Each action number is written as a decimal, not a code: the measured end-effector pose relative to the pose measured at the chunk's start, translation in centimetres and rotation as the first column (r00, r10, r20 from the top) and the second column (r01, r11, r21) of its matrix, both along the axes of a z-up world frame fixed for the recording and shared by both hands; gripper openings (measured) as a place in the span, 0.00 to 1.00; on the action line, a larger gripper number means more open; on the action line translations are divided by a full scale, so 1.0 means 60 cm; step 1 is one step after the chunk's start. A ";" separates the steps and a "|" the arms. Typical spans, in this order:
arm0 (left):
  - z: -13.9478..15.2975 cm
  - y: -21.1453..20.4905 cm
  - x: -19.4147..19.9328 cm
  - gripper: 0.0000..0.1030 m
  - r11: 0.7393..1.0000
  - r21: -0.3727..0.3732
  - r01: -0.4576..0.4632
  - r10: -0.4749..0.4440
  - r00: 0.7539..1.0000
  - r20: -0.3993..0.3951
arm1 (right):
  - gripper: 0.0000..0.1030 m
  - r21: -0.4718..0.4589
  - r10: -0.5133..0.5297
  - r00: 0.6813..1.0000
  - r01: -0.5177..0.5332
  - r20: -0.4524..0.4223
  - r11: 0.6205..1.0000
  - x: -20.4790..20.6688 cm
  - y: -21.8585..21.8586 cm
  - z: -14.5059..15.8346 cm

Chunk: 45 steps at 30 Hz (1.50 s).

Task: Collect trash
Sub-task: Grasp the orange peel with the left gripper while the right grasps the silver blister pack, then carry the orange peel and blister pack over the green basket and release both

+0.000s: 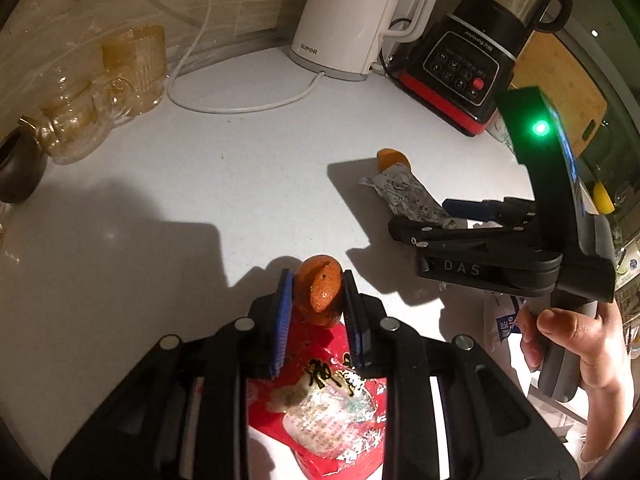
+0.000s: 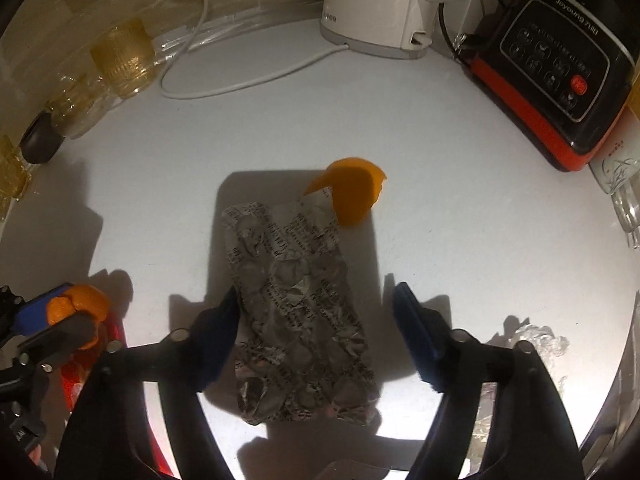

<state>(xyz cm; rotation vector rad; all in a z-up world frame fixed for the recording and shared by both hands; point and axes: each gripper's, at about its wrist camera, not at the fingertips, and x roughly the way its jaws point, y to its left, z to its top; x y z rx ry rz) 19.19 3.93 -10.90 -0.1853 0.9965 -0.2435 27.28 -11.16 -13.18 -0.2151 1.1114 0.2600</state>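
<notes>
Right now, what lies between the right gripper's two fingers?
In the right wrist view, the crumpled foil blister pack lies flat on the counter between the right gripper's open fingers, against one pad, clear of the other.

Right hand-held gripper [image 2: 320, 328] open around crumpled foil blister pack [image 2: 298, 308]; orange peel [image 2: 354, 196] beyond

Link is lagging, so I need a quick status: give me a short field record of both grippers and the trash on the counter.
left gripper: shut on orange peel, above red wrapper
right gripper: open, straddling the foil blister pack; left finger touches it, right finger apart
loose trash: orange peel piece at the pack's far end
surface: white counter
</notes>
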 end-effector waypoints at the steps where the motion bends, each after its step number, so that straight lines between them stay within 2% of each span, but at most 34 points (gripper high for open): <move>1: 0.001 0.001 -0.001 0.23 1.000 -0.001 -0.003 0.003 1.000 0.002 | 0.66 0.004 0.002 1.000 -0.002 0.002 1.000 -0.001 0.000 0.000; 3: 0.002 0.002 -0.005 0.23 1.000 -0.003 -0.010 0.010 1.000 0.003 | 0.55 0.017 0.007 1.000 -0.007 0.002 1.000 -0.002 0.001 0.001; 10: 0.012 -0.002 -0.016 0.23 1.000 0.021 -0.019 0.018 1.000 0.018 | 0.52 0.047 0.004 1.000 -0.004 0.007 0.999 -0.009 0.006 0.011; 18: 0.053 -0.020 -0.054 0.23 1.000 0.019 -0.005 0.005 0.999 0.049 | 0.53 0.110 0.000 0.998 -0.007 0.065 0.994 -0.070 -0.022 0.076; 23: 0.079 -0.055 -0.110 0.23 0.999 0.034 0.039 -0.041 0.997 0.061 | 0.53 0.144 -0.013 0.995 -0.002 0.103 0.990 -0.159 -0.067 0.122; 29: 0.091 -0.116 -0.196 0.23 0.993 0.038 0.114 -0.115 0.992 0.046 | 0.53 0.168 -0.046 0.994 0.029 0.099 0.985 -0.278 -0.144 0.144; 40: 0.079 -0.251 -0.350 0.23 0.964 0.064 0.257 -0.256 0.967 -0.013 | 0.53 0.166 -0.141 0.987 0.127 0.074 0.978 -0.499 -0.267 0.127; 45: 0.063 -0.309 -0.416 0.23 0.950 0.094 0.297 -0.295 0.955 -0.043 | 0.53 0.166 -0.185 0.981 0.174 0.057 0.971 -0.567 -0.322 0.111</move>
